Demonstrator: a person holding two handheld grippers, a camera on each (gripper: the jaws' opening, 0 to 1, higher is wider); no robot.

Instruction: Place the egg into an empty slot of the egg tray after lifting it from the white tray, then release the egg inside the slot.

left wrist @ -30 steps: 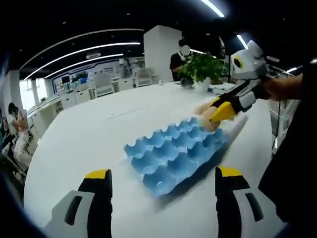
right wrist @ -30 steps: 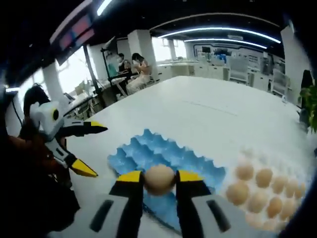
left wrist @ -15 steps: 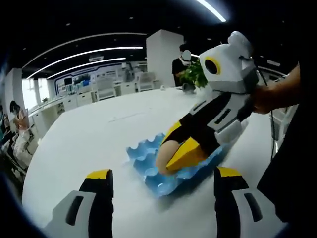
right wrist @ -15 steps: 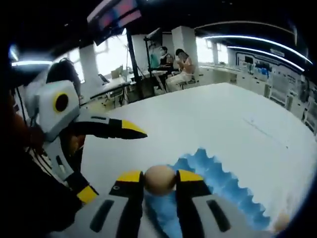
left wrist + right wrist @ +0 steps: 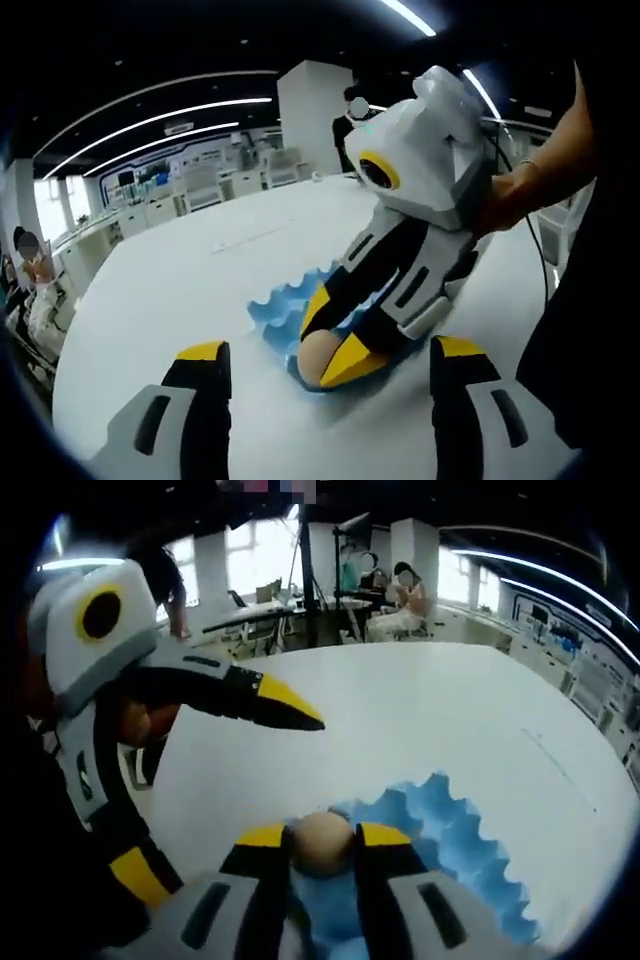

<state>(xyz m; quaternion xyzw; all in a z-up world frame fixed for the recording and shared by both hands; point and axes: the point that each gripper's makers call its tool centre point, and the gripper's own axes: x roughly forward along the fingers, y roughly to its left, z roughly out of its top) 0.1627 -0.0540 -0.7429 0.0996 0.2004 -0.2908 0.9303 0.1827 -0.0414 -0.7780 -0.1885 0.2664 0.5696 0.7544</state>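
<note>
Left gripper view, nearest: the left gripper [image 5: 325,400] with yellow-tipped black-and-grey jaws stands spread wide, holding nothing, low over the round white worktop [image 5: 150,300]. Just beyond it the right gripper [image 5: 335,355] comes down from the upper right, a person's hand [image 5: 520,190] on its handle, its jaws pinching one smooth beige egg [image 5: 318,358] at the near edge of the light blue moulded-pulp egg tray [image 5: 285,310]. Whether the egg already touches the tray cannot be told; it looks low over a near-corner slot. Right gripper view confirms: right gripper [image 5: 322,845] jaws pressed on either side of the beige egg [image 5: 322,840], blue egg tray [image 5: 450,850] directly beneath and running away to the right; the left gripper [image 5: 215,780] enters from the left, its upper jaw tip hanging above the worktop [image 5: 420,720] with the jaws apart. Step in hand, by my reading: lowering the egg into an empty slot; lift and carry look done. Next move calls for seating the egg in the cup's hollow, not on a ridge, then parting the jaws gently so it does not roll or crack. Counts: one egg, one egg tray, every visible slot empty, two grippers. Far background: rows of desks, a white pillar, seated and standing people, ceiling light strips.
</note>
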